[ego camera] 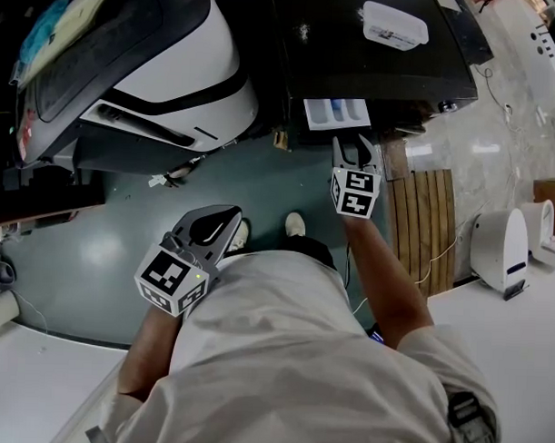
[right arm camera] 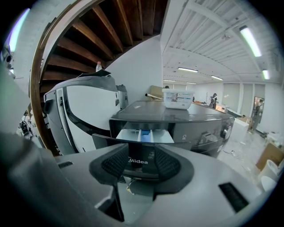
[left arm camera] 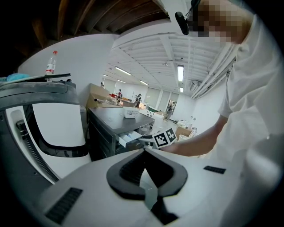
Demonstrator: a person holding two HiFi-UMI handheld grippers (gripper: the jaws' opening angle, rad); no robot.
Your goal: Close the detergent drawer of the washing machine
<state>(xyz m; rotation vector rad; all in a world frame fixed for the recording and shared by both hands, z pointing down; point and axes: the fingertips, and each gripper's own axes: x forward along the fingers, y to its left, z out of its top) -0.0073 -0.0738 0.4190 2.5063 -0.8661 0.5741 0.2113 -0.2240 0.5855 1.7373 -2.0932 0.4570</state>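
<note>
- Left gripper (left arm camera: 144, 150) nearest, jaws pressed together, empty.
- Right gripper (right arm camera: 141, 155) spread, facing detergent drawer (right arm camera: 145, 135), which stands out of washing machine (ego camera: 374, 65).
- Drawer likely light, stiff plastic; I'd push its front panel.

- "Midea" brand on washing machine (right arm camera: 202, 126) front panel, just under the open detergent drawer (right arm camera: 144, 135).
- Label on white box (right arm camera: 178, 98) on machine's top: too small to read.
</note>
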